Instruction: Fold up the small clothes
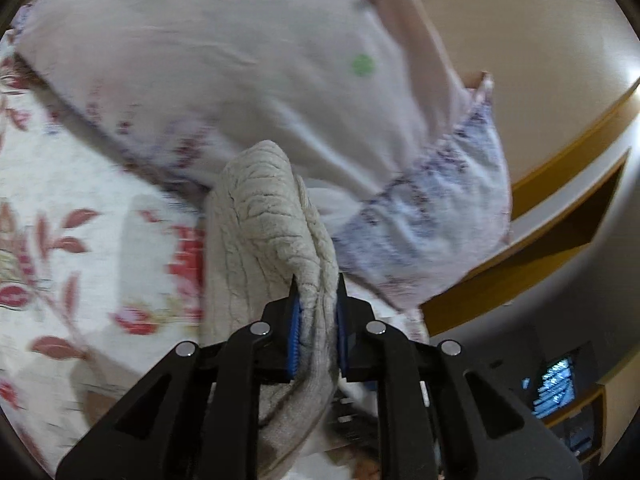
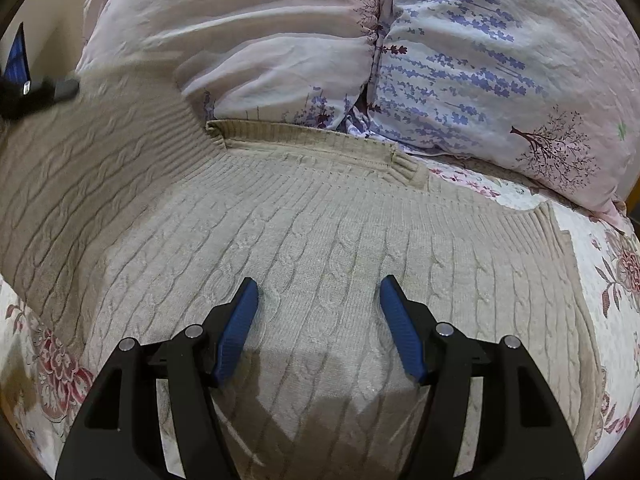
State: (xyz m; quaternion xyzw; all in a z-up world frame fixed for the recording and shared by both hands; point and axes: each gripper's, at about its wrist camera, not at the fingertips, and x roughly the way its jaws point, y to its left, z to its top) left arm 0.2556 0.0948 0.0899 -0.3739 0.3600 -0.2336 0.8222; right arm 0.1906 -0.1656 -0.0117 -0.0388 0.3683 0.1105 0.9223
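Note:
A beige cable-knit sweater lies spread on the floral bedsheet. Its left side is lifted and folded over toward the upper left. My left gripper is shut on a bunched part of the sweater and holds it up above the bed; that gripper's tip also shows at the far left of the right wrist view. My right gripper is open, its blue pads just above the sweater's middle, holding nothing.
Two large pillows, one pale pink and one with lavender print, lie against the sweater's far edge. In the left wrist view a pillow fills the top, with a wooden-trimmed wall and a lit screen at the right.

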